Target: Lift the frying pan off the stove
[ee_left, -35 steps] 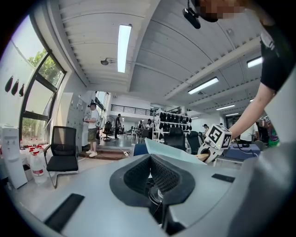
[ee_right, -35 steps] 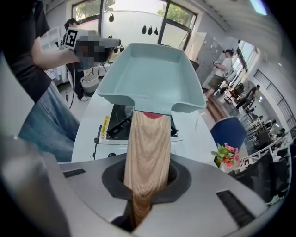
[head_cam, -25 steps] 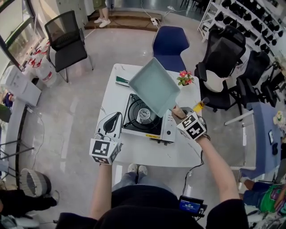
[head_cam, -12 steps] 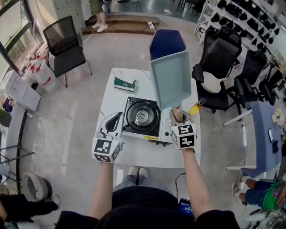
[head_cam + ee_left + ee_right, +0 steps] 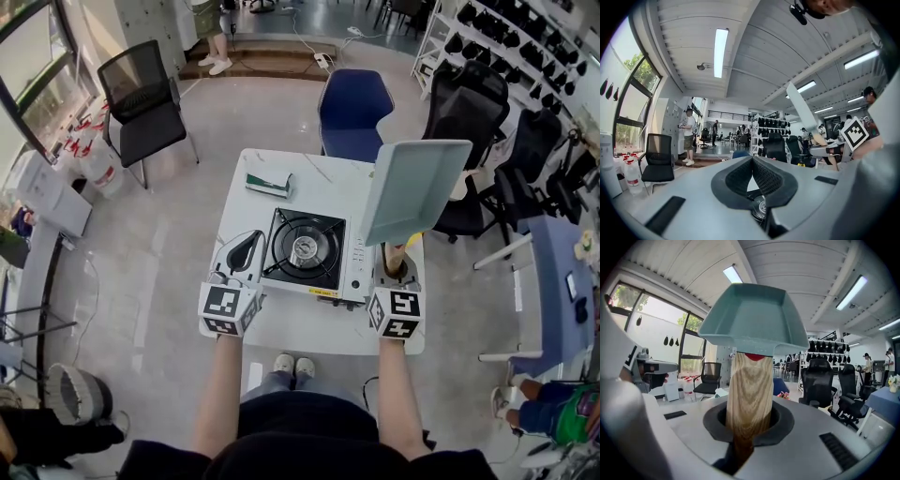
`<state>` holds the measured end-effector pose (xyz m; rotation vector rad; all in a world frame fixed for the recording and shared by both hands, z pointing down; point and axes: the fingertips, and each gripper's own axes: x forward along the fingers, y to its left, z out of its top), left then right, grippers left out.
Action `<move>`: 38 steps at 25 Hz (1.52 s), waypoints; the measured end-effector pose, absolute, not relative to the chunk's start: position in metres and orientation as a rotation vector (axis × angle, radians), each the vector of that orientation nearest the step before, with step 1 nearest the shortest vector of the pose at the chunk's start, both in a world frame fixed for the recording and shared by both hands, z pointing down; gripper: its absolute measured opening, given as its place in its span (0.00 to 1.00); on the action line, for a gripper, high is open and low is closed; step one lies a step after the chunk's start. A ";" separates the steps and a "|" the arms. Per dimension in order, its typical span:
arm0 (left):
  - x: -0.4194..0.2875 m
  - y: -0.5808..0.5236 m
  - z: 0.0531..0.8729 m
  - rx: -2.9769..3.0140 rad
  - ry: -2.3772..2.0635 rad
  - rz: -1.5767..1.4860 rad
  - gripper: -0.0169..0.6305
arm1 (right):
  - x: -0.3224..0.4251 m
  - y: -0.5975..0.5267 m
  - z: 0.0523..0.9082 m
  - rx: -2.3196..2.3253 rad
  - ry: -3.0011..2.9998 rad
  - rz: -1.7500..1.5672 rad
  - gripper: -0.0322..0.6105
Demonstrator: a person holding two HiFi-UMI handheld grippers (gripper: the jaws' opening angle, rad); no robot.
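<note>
A light teal square frying pan (image 5: 412, 187) with a wooden handle (image 5: 395, 255) hangs in the air above the table's right side, to the right of the stove (image 5: 305, 248). My right gripper (image 5: 396, 274) is shut on the handle, pan tilted up and away. In the right gripper view the handle (image 5: 749, 390) runs between the jaws up to the pan (image 5: 752, 317). My left gripper (image 5: 240, 255) rests at the stove's left side, shut with nothing in it (image 5: 752, 180). The stove's burner (image 5: 303, 247) is bare.
The white table (image 5: 309, 323) also carries a green packet (image 5: 267, 185) at its far left. A blue chair (image 5: 354, 103) stands behind the table, black office chairs (image 5: 469, 103) to the right, a black mesh chair (image 5: 141, 89) far left.
The pan has swung from above the stove over to the right, and my right gripper has moved right and nearer with it. The left gripper has hardly moved.
</note>
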<state>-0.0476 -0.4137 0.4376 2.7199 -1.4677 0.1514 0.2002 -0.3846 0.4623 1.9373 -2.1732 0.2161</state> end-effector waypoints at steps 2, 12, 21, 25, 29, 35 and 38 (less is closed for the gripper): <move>-0.047 -0.414 0.436 2.724 -1.467 0.150 0.05 | 0.203 -0.377 0.456 1.975 -2.180 0.209 0.10; -0.034 -0.410 0.428 2.779 -1.420 0.134 0.05 | 0.208 -0.352 0.460 2.039 -2.119 0.158 0.10; -0.035 -0.407 0.426 2.786 -1.400 0.134 0.05 | 0.205 -0.346 0.459 2.047 -2.105 0.153 0.10; -0.033 -0.406 0.426 2.791 -1.400 0.135 0.05 | 0.205 -0.344 0.459 2.051 -2.109 0.160 0.10; -0.033 -0.403 0.426 2.791 -1.402 0.134 0.05 | 0.205 -0.342 0.459 2.053 -2.113 0.161 0.10; -0.033 -0.401 0.426 2.791 -1.403 0.135 0.05 | 0.206 -0.341 0.459 2.053 -2.114 0.164 0.10; -0.034 -0.399 0.425 2.788 -1.406 0.133 0.05 | 0.205 -0.340 0.458 2.049 -2.116 0.161 0.10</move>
